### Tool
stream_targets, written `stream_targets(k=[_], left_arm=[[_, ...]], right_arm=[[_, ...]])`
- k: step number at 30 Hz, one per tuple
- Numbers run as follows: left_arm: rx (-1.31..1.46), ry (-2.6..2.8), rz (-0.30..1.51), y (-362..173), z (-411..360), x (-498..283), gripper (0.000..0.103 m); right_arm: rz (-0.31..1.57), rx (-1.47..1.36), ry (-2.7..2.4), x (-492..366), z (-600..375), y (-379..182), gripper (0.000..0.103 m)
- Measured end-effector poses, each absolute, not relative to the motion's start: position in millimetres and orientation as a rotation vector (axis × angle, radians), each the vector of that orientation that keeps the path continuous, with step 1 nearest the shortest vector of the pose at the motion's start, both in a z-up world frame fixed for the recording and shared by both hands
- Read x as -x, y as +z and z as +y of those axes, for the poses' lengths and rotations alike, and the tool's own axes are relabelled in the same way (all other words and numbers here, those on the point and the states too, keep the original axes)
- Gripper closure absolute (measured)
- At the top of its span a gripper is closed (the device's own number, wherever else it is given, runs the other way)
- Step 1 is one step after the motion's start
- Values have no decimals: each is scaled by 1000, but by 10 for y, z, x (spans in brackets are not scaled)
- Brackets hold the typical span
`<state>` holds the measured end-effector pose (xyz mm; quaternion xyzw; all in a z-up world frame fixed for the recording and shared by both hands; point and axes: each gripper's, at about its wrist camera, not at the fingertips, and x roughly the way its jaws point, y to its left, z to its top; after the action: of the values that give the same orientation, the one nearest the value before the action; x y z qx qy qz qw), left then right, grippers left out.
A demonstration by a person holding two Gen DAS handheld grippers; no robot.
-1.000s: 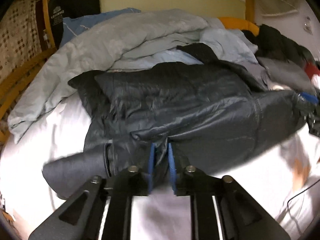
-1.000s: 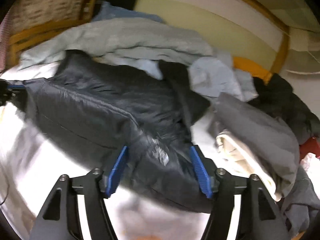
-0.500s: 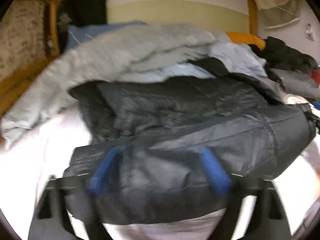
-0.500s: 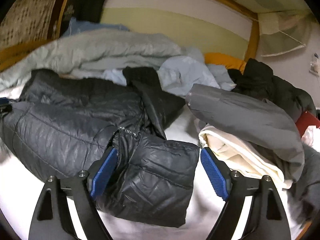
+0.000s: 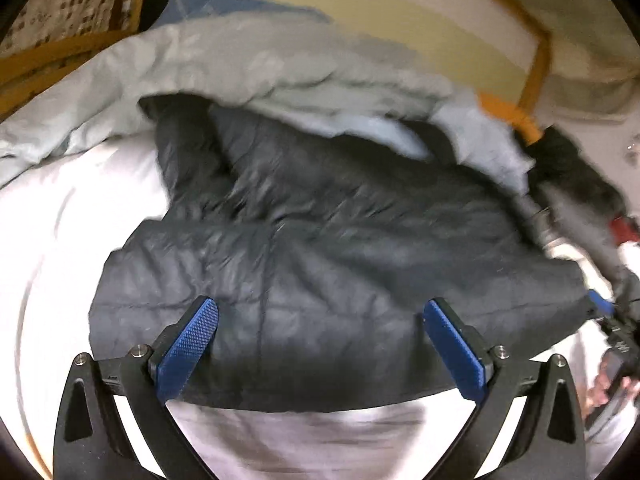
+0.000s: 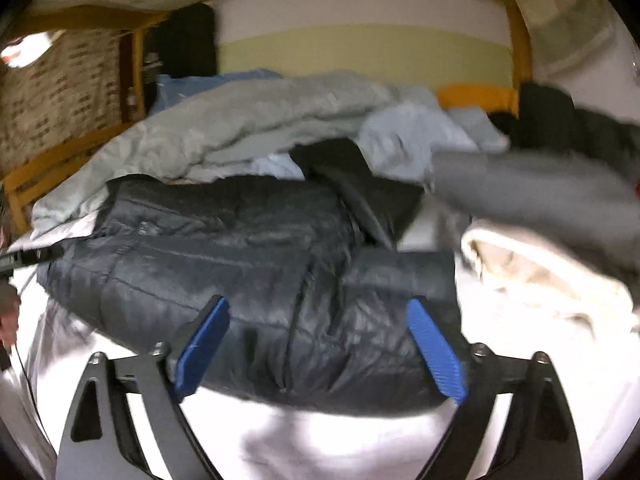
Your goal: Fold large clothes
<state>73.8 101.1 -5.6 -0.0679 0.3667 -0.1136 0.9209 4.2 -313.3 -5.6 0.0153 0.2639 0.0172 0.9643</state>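
Observation:
A dark quilted puffer jacket (image 5: pixel 340 248) lies folded in a bundle on the white bed sheet (image 5: pixel 80 216). It also shows in the right wrist view (image 6: pixel 224 248), with a sleeve folded across its right side. My left gripper (image 5: pixel 320 312) is open, its blue pads wide apart over the jacket's near edge, holding nothing. My right gripper (image 6: pixel 318 312) is open too, pads wide apart over the jacket's near edge. The right gripper also shows at the right edge of the left wrist view (image 5: pixel 612 320).
A pale grey duvet (image 6: pixel 260 120) is heaped behind the jacket. A pile of clothes sits at the right: a grey garment (image 6: pixel 540 188), a cream one (image 6: pixel 540 280) and black ones (image 6: pixel 560 120). A wooden bed frame (image 6: pixel 60 160) runs along the left.
My left gripper let go of the jacket's edge and opened wide. The jacket's near part now lies folded over. Both grippers have pulled back a little from it.

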Motion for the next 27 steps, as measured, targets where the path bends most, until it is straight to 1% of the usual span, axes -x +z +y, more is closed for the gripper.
stream_targets(k=[3, 9, 13, 27], left_arm=[[86, -159, 775, -193, 981, -798, 0], [44, -135, 761, -373, 953, -843, 0], [-10, -100, 711, -434, 864, -802, 0], [-32, -72, 708, -431, 827, -796, 0]], right_arm=[[581, -93, 48, -165, -3212, -236, 1], [645, -52, 80, -443, -3198, -541, 0], [656, -31, 64, -487, -3162, -568, 0], [653, 6, 37, -491, -3084, -599, 0]])
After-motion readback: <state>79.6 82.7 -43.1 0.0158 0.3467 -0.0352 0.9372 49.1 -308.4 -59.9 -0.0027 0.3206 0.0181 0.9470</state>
